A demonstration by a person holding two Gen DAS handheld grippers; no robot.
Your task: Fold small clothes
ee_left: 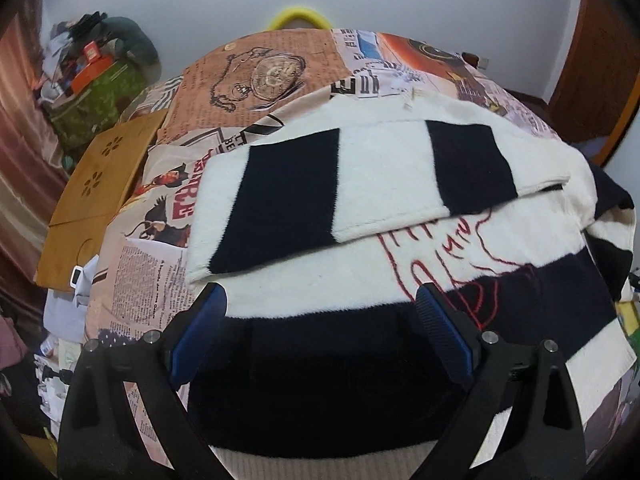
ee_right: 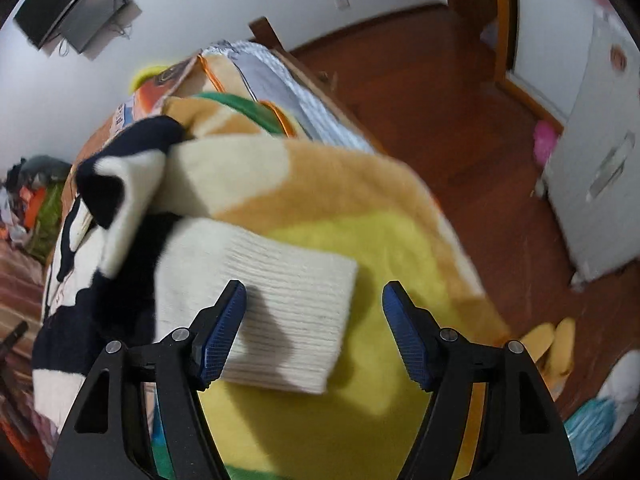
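A cream and navy striped sweater with red line embroidery lies on the bed. One striped sleeve is folded across its body. My left gripper is open just above the sweater's lower navy band, holding nothing. In the right wrist view the sweater's other sleeve stretches to the right, its ribbed cream cuff lying on a yellow blanket. My right gripper is open over that cuff, the left fingertip above the ribbing, not closed on it.
The bed has a newspaper-print cover. A brown cardboard panel lies at the bed's left edge, with a clutter pile beyond. On the right are a wood floor, a white cabinet and yellow slippers.
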